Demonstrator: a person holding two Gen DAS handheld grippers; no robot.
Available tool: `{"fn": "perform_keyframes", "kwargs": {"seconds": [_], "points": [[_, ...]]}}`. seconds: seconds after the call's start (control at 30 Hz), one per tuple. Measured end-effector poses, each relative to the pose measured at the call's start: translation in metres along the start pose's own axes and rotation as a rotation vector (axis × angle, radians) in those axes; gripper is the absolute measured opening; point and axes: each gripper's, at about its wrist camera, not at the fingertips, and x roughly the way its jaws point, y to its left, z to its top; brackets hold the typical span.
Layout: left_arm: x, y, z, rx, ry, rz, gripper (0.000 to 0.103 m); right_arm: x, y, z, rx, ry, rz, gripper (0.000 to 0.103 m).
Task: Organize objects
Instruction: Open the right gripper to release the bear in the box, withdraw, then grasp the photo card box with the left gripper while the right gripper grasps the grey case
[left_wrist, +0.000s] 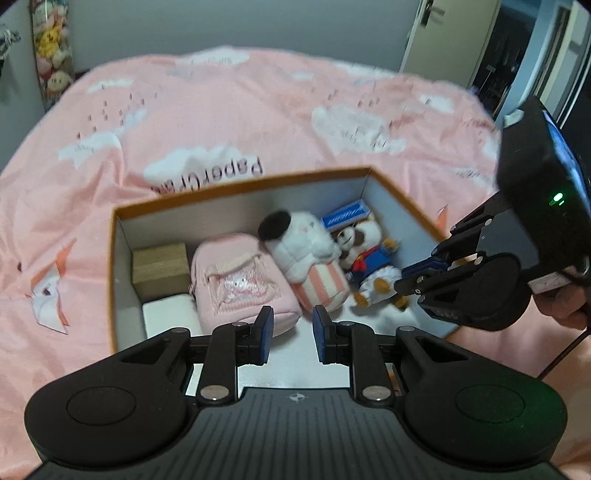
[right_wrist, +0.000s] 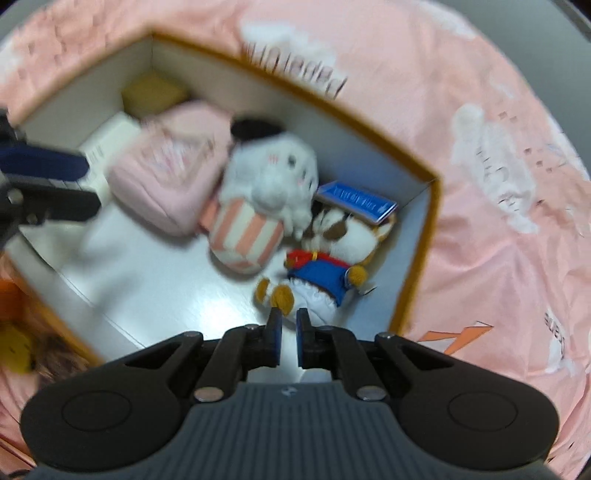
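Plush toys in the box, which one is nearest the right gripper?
The brown-and-white plush in the blue jacket; its feet lie just beyond the right gripper, unlike the white plush with striped base.

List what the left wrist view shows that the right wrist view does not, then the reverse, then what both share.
Left wrist only: the left gripper head-on with its jaws apart, the grey wall, a door and a hanging strip of plush toys.

Right wrist only: the right gripper head-on, jaws narrowly apart, just short of the raccoon plush's feet.

Both: the orange-rimmed box on the pink bedspread, holding a pink pouch, popcorn plush, blue box and wooden block.
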Motion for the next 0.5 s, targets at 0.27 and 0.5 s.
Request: {"fn": "perform_keyframes", "kwargs": {"seconds": [0.27,0.5], "points": [[-0.062,-0.009,-0.039,-0.051,-0.127,0.001,0.025,-0.086,0.024,-0.047,0.2,-0.35,0.046,0.025],[-0.061,-0.02,-0.091,-0.142,-0.103,-0.034,0.025,-0.112,0.069,-0.114,0.31,-0.508,0.037,0.04]]}}
